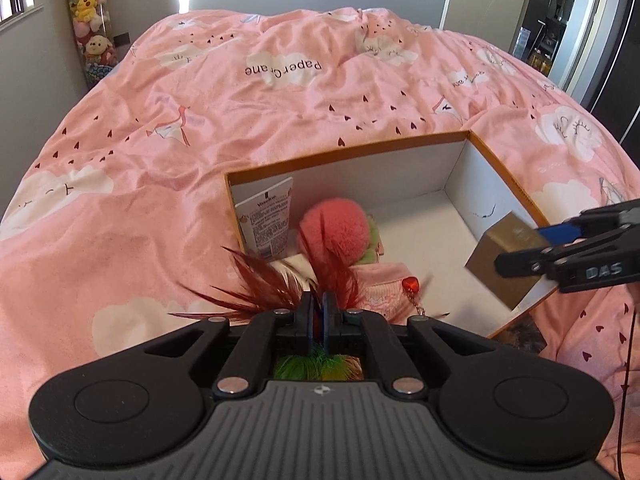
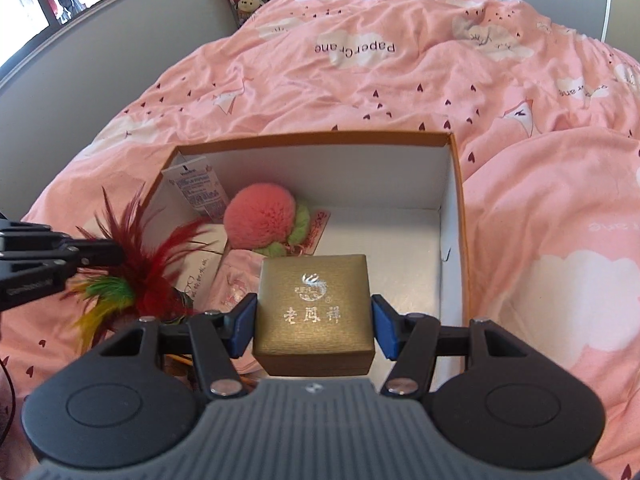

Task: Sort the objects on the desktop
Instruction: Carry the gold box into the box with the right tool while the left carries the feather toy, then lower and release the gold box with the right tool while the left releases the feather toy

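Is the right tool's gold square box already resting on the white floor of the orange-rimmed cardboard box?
No: the gold square box hangs clamped in the right tool, above the cardboard box floor.

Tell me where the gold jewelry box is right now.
The gold jewelry box is clamped in the right gripper, held above the near right part of the open cardboard box, with the pink pompom beyond it to the left.

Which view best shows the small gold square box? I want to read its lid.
The right wrist view: the small gold square box faces the camera between the right gripper's blue fingers, silver lettering legible. The left wrist view shows the box only obliquely at the frame's right, no lettering readable.
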A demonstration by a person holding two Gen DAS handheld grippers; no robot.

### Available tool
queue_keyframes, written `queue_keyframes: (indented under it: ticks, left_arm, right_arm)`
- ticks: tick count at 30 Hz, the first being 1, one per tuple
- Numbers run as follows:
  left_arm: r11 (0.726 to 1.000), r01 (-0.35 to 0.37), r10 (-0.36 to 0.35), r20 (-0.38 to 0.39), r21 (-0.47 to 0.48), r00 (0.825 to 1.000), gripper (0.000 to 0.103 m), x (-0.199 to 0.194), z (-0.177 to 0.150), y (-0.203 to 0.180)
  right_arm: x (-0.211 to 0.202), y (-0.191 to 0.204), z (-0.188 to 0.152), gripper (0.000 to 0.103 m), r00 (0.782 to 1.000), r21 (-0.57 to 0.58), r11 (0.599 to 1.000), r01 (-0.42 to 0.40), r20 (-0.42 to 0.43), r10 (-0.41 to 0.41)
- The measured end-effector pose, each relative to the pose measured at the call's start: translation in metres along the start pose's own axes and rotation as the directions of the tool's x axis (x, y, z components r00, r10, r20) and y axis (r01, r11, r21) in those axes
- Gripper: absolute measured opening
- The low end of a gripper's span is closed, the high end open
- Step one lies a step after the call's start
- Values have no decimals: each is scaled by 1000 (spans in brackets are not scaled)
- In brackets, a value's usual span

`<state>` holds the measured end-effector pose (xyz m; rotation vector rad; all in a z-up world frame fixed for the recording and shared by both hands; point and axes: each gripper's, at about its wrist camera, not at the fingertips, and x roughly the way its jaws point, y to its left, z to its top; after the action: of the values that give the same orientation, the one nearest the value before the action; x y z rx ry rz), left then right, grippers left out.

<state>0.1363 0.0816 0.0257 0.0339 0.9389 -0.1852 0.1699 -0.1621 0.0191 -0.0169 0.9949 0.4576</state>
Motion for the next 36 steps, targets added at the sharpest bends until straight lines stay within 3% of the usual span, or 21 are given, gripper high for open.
queue_keyframes:
  ticks: [10,14,23,36]
  left_arm:
    - [1000,-4,5,43,-21,999,14,-11,0,-2]
    - [998,-60,59,57,8,997,14,-12,-2,-8]
    - [999,-43,42,56,16,998,15,-8,-3,-11]
    - [999,-44,43,41,14,998,15,-4,-5,-7]
  right_arm:
    - [56,-1,1,61,991,22,999,36,-133,-33]
    - [70,-1,1,62,984,29,999,47,-174,-41]
    - [83,-1,-2,62,966,38,999,33,-259,-22]
    - [81,-8,3,65,959,84,996,-10,-281,33]
